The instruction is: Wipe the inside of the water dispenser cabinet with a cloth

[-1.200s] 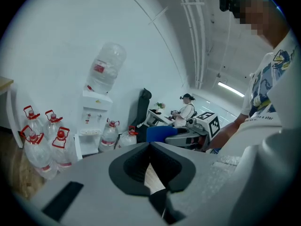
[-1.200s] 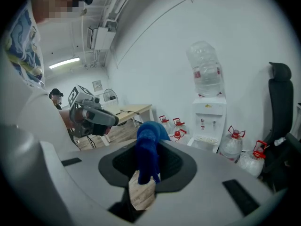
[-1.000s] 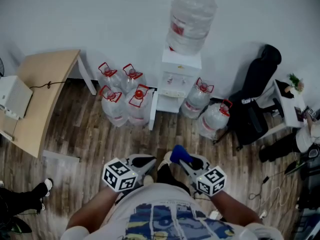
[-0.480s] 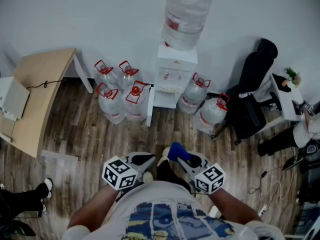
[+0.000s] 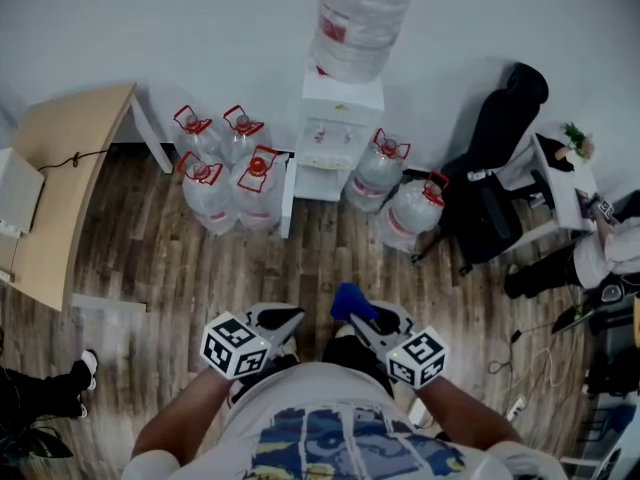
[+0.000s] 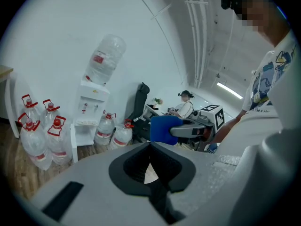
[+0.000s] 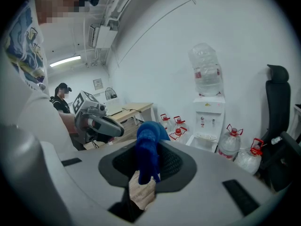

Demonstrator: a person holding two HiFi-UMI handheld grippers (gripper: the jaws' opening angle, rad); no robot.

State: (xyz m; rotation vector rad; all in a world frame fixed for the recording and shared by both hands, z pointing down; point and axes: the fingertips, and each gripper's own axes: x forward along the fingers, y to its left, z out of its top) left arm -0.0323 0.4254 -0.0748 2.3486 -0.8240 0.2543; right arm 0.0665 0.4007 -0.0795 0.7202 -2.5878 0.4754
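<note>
Shifted up and to the left in the head view since a second ago, the dispenser (image 5: pixel 338 133) now stands at top centre against the white wall (image 5: pixel 200 28). The two grippers keep their place at the bottom. A wood-plank floor (image 5: pixel 200 258) fills the middle. A pale wooden counter (image 5: pixel 60 168) sits at the left edge and a black chair (image 5: pixel 490 188) at the right. A large clear bottle (image 5: pixel 358 18) is upended on the dispenser, and its cabinet door (image 5: pixel 287 200) hangs open to the left. Four clear jugs (image 5: pixel 225 163) with red handles stand left of the door and two more right of the dispenser; how full they are cannot be made out. The blue cloth (image 5: pixel 347 301) sits at the tip of the right gripper (image 5: pixel 352 310), well apart from the cabinet.

The left gripper view shows the left gripper (image 6: pixel 150 171) pressed together with nothing in it. The open cabinet looks white inside, at middle left.

The right gripper view shows that gripper pinching the cloth, which stands up at frame centre, with the dispenser far off at the right.
</note>
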